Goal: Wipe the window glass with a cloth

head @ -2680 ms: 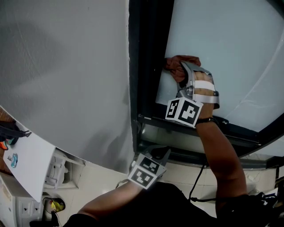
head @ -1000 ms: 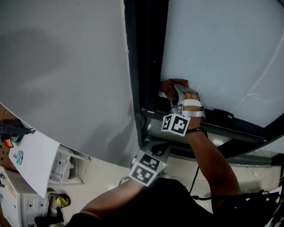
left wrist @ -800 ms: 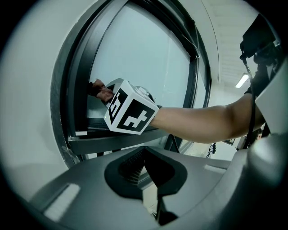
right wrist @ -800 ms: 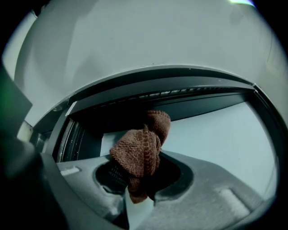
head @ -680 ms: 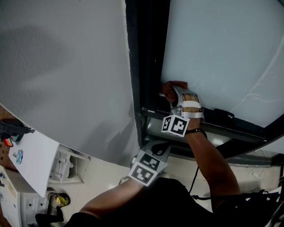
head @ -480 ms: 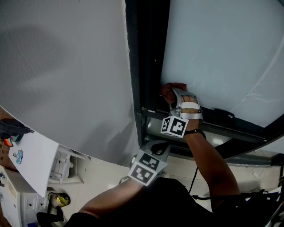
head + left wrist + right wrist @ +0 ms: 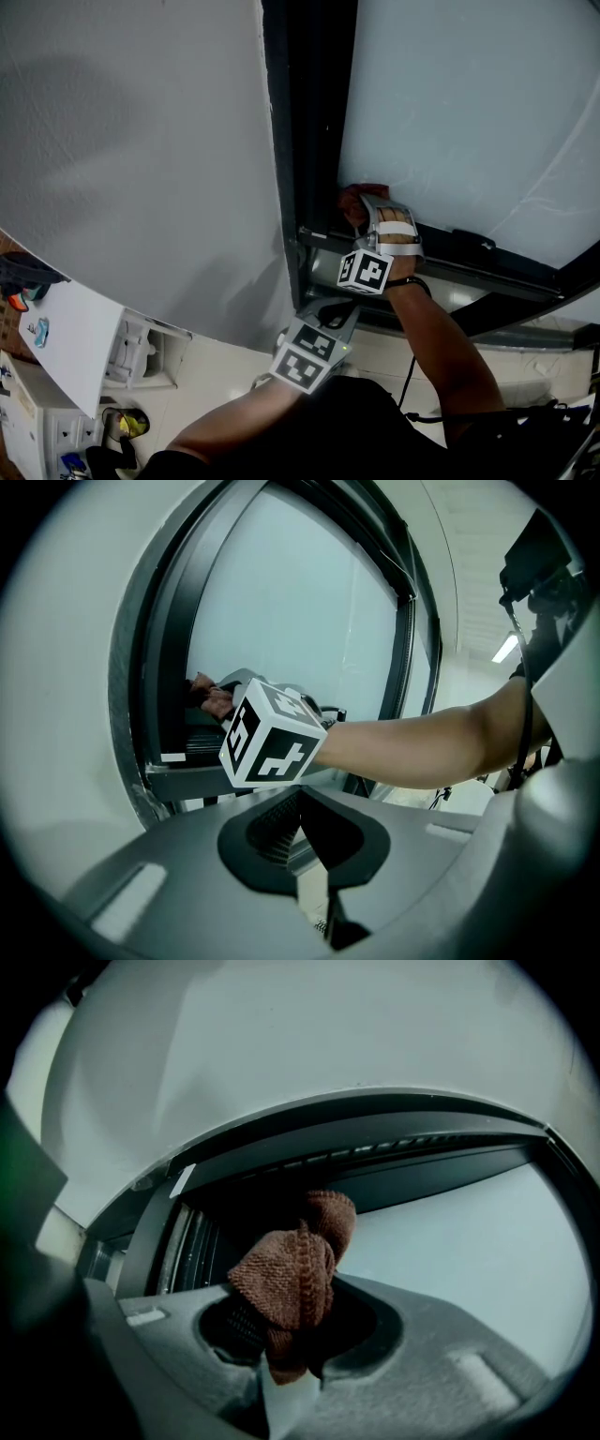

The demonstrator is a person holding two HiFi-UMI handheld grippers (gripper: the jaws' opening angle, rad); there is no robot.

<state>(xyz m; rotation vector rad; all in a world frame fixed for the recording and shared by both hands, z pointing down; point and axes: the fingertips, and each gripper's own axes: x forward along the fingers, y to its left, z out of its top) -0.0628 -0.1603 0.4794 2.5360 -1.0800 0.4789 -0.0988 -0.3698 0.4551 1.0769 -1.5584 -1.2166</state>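
The brown cloth (image 7: 352,199) is bunched in my right gripper (image 7: 364,204), which is shut on it. It presses against the bottom left corner of the window glass (image 7: 469,112), right beside the dark frame (image 7: 309,141). In the right gripper view the cloth (image 7: 292,1274) sticks out between the jaws of the right gripper (image 7: 286,1340), with the pale glass (image 7: 469,1241) to its right. My left gripper (image 7: 335,315) hangs lower, under the sill, shut with nothing in it. From the left gripper view, the left gripper (image 7: 302,808) points at the window, and the right gripper's marker cube (image 7: 270,735) shows ahead.
A grey wall (image 7: 141,159) runs left of the frame. The dark sill and track (image 7: 469,258) lie below the pane. A white panel (image 7: 70,347) and some small items sit at the lower left. A black cable (image 7: 412,384) hangs near the right arm.
My right gripper has carried the cloth down the glass, from mid-height to the bottom left corner. Over the last second it only crept slightly lower. The left gripper has stayed put.
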